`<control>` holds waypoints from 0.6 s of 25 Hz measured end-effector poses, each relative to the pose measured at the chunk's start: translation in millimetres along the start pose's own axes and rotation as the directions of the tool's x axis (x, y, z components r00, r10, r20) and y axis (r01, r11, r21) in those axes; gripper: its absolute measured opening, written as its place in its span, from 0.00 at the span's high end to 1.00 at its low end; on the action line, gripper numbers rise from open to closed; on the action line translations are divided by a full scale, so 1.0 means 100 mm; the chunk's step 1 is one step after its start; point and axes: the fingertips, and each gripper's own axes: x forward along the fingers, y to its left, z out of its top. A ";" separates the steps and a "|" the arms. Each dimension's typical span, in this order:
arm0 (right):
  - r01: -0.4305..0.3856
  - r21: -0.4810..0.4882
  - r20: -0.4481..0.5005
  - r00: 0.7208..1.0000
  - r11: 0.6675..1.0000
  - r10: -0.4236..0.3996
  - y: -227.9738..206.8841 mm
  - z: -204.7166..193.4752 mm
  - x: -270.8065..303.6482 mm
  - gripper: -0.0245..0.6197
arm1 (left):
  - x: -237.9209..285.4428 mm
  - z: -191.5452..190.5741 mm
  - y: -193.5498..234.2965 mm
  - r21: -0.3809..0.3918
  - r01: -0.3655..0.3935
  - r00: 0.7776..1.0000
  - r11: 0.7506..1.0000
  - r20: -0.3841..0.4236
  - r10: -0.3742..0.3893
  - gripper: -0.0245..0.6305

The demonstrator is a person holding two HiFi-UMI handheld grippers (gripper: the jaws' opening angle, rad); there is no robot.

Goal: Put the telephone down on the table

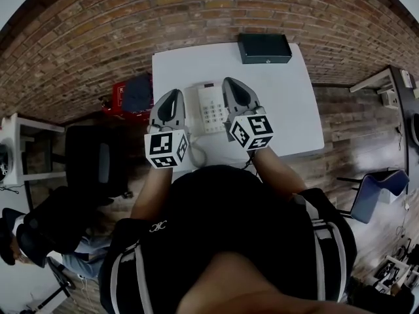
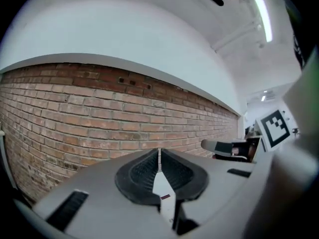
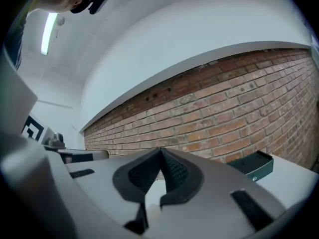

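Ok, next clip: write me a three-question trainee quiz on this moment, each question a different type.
1. True or false: the left tongs hold the phone.
2. Which lies nearer the brick wall, the phone or the black box?
3. Fill in: the right tongs are ____ and empty.
Key: 1 false, the phone lies on the table; 2 the box; 3 shut.

Right gripper [image 3: 160,153] closed, empty.
Jaws are pressed together before a brick wall [image 3: 224,113]; a dark box [image 3: 251,166] is seen on the white surface [image 3: 295,177] at right.
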 end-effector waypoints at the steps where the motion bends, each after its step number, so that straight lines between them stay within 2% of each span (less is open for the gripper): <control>1: 0.006 -0.009 -0.003 1.000 1.000 -0.006 -0.01 -0.02 -0.01 0.96 | -0.01 -0.01 -0.02 -0.005 0.000 1.000 1.000 -0.002 0.000 0.94; 6: 0.006 -0.010 -0.025 1.000 1.000 -0.007 0.01 -0.14 -0.08 0.96 | -0.02 -0.16 -0.04 -0.008 -0.008 0.999 1.000 -0.049 0.008 0.94; 15: 0.001 0.020 -0.041 0.999 1.000 0.000 -0.02 -0.17 -0.06 0.96 | 0.04 -0.19 -0.07 -0.028 -0.005 0.998 1.000 -0.068 0.003 0.94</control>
